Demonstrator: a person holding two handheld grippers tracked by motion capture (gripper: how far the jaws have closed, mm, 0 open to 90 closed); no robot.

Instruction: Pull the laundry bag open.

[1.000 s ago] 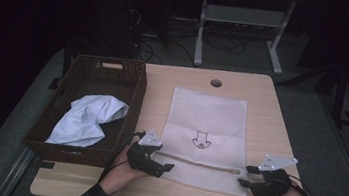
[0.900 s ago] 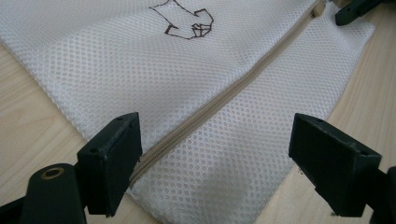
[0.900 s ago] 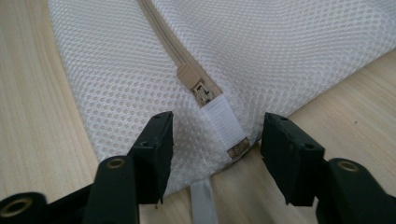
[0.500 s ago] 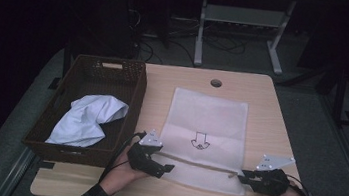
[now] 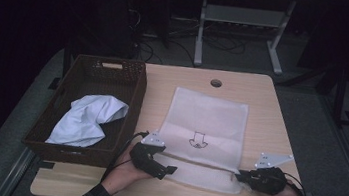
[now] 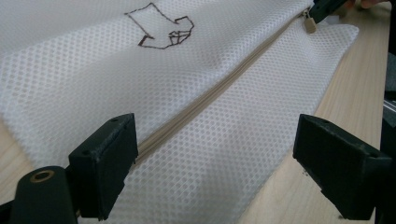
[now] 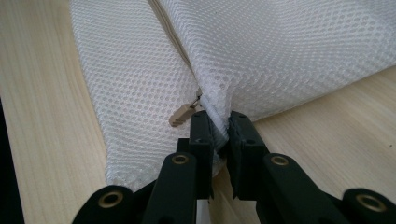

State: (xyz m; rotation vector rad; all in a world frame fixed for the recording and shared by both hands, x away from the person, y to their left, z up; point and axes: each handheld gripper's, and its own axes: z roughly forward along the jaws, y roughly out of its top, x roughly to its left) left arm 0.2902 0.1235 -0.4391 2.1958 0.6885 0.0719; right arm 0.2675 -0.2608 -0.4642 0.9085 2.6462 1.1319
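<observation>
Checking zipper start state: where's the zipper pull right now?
In the right gripper view the zipper pull hangs at the mesh bag's edge, just left of the right gripper, which is shut on the bag's edge.

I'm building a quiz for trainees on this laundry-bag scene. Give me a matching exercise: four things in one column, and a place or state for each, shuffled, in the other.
Things:
1. white mesh bag
2. light blue cloth
3. left gripper
4. right gripper

Places or states:
A. crumpled inside the brown wicker basket
B. jaws wide open over the zipper
C. lying flat on the wooden table
D. jaws just closing, pinched on the bag's edge beside the zipper pull

Pairs: 1-C, 2-A, 3-B, 4-D
</observation>
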